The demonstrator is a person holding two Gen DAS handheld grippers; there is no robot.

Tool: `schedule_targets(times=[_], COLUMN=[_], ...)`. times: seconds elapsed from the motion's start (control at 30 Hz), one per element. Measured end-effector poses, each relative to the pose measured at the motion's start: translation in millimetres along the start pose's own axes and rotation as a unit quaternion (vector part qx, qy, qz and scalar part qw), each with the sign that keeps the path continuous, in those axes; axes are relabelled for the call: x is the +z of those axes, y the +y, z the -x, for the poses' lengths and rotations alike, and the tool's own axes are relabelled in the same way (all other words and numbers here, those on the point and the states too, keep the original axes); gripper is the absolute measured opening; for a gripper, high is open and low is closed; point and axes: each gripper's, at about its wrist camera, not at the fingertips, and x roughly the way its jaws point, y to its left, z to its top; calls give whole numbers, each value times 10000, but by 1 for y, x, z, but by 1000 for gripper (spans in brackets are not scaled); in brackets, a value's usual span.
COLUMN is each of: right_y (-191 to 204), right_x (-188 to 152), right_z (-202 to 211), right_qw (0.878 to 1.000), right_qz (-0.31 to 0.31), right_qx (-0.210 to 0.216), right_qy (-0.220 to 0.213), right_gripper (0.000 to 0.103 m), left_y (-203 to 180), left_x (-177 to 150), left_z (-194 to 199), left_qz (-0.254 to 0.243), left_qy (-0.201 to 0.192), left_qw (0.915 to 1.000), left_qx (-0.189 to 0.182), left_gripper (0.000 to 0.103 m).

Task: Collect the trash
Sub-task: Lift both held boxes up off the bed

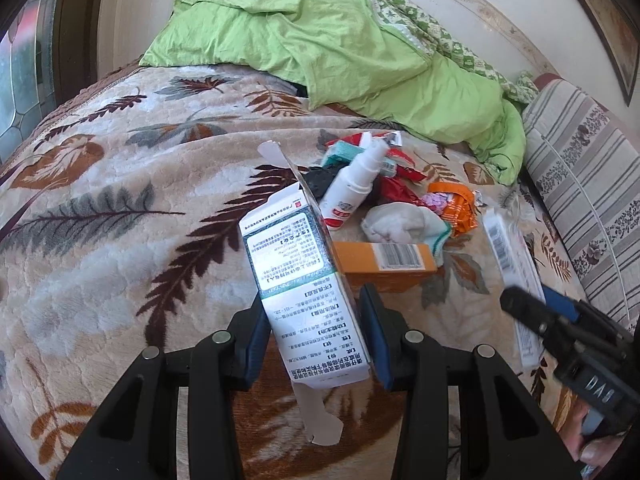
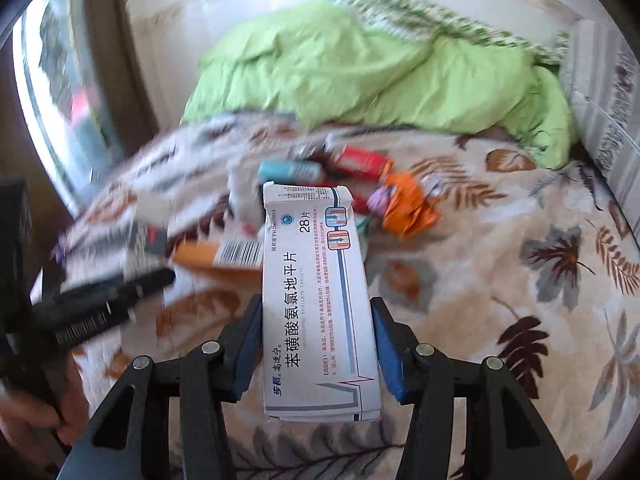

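My left gripper (image 1: 314, 304) is shut on a white and green medicine box (image 1: 296, 264) with its end flaps open, held tilted above the leaf-patterned blanket (image 1: 120, 208). In the right wrist view, my right gripper (image 2: 318, 308) is shut on a white and blue tablet box (image 2: 316, 300), both pads against its sides. The left wrist view shows that box (image 1: 508, 256) and the right gripper (image 1: 532, 300) at the right edge. Beyond lies a trash pile: a white spray bottle (image 1: 352, 188), an orange box (image 1: 384, 260), an orange wrapper (image 1: 456, 208), red wrappers (image 1: 396, 192) and a crumpled white cloth (image 1: 404, 224).
A green quilt (image 1: 340, 48) is bunched at the far end of the bed against the wall. A striped cushion (image 1: 580, 184) lines the right side. A window (image 1: 20, 72) stands at the far left. A hand (image 2: 28, 412) holds the blurred left gripper (image 2: 120, 288).
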Motion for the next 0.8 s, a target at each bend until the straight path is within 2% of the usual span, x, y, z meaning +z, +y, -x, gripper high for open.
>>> schedule_targets(times=[0.27, 0.57, 0.8], right_y=[-5, -13, -8], right_x=[2, -20, -22], right_z=[19, 44, 42], right_qw=[9994, 9981, 9976], right_qz=[-260, -552, -591], right_qx=[39, 155, 290], right_qy=[-233, -243, -213], right_gripper=[55, 55, 55], left_y=[-32, -36, -29], left_x=[-21, -53, -59], left_z=[21, 40, 50], left_qz=[-360, -345, -347], left_qy=[-248, -76, -79], left_qw=[9990, 9992, 9991], left_qx=[39, 175, 235], left_gripper=[42, 42, 42])
